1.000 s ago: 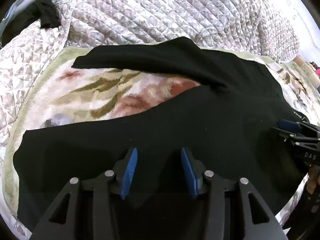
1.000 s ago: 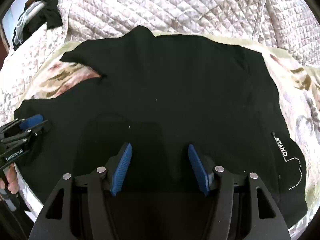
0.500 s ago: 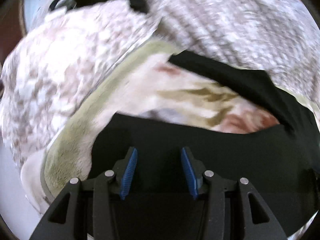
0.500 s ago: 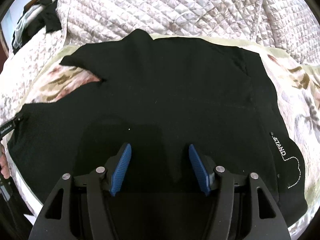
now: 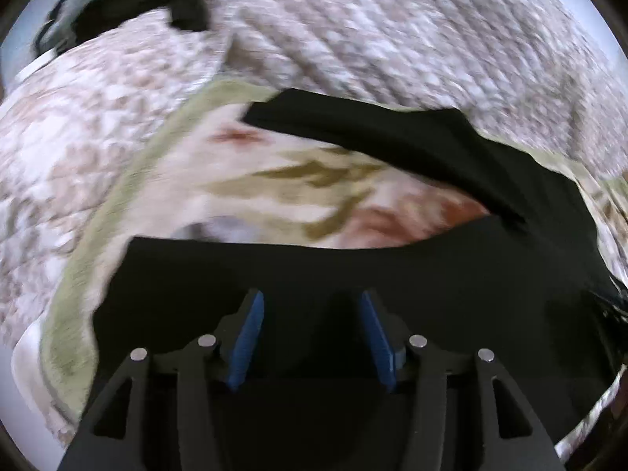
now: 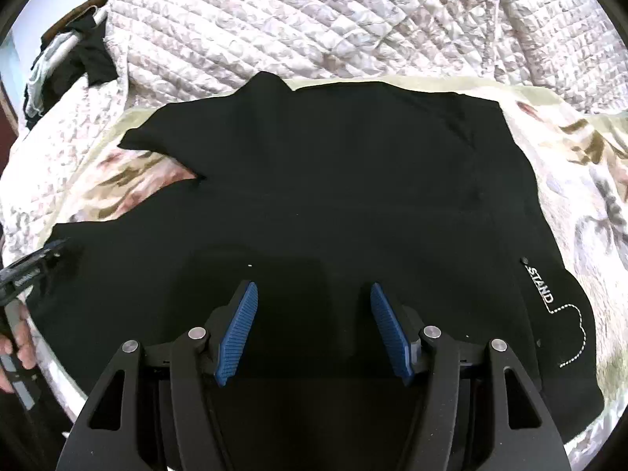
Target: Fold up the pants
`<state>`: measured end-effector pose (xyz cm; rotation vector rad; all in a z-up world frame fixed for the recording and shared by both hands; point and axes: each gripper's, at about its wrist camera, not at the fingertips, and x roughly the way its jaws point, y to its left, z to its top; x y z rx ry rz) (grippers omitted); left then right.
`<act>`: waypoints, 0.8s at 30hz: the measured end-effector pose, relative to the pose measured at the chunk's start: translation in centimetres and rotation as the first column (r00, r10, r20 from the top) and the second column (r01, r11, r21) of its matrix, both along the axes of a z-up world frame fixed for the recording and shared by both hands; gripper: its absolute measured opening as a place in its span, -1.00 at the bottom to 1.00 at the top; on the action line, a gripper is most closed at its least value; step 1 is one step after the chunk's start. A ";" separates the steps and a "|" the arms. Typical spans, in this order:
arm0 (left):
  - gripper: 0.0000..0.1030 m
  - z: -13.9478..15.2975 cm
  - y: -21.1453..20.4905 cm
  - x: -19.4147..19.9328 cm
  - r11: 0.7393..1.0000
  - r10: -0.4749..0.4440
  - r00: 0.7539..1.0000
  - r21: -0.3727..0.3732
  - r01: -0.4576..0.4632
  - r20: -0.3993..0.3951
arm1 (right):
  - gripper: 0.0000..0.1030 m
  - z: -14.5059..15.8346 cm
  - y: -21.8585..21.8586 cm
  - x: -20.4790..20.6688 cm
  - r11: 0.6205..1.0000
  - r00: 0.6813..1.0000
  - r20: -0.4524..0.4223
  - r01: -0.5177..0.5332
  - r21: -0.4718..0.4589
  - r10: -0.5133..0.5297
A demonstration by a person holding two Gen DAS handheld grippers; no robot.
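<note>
- Black fabric pants (image 6: 333, 180) lie spread flat on a floral plush blanket w/ pale green border (image 6: 581, 180), on top of a quilted beige-and-white bedspread (image 6: 314, 19).
- Two legs point to the left in right-wrist view; the far leg (image 5: 392, 137) angles away, the near leg (image 5: 274, 274) runs along the near edge, blanket showing in the gap btwn them.
- White "STAND" lettering (image 6: 541, 285) + dotted stitched line sit at the pants' right end, near the waist.
- Right gripper (image 6: 314, 329): blue ribbed pads apart, nothing btwn them; hangs just above the black cloth, mid-pants. Can't tell if it touches.
- Left gripper (image 5: 310, 333): jaws apart and have just been opening wider, nothing clamped; it's over the near leg close to the cuff end. Left view blurred.
- In right-wrist view the left gripper's tip (image 6: 35, 267) shows at the near leg's left edge, a hand (image 6: 21, 337) holding its handle.
- Dark clothes pile (image 6: 78, 55) far left corner on the bed.
</note>
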<state>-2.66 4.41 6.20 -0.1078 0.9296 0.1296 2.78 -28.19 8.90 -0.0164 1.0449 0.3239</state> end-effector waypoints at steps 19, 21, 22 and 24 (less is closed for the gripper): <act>0.39 2.0 -3.4 14.7 0.979 -0.203 0.978 -0.028 0.202 -0.048 | 0.42 0.9 0.2 12.6 0.992 0.989 -0.078 -0.125 -0.024 0.123; 0.45 2.4 -3.2 17.4 0.983 -0.179 0.983 -0.036 0.178 -0.029 | 0.47 1.0 0.2 14.7 0.990 0.990 -0.051 -0.136 -0.031 0.134; 0.48 2.4 -3.3 18.6 0.983 -0.179 0.984 -0.038 0.178 -0.024 | 0.47 1.0 0.3 16.0 0.989 0.990 -0.035 -0.136 -0.049 0.135; 0.52 2.0 -3.7 21.1 0.980 -0.197 0.980 -0.030 0.196 -0.023 | 0.47 0.5 0.6 18.3 0.987 0.989 -0.024 -0.147 -0.063 0.146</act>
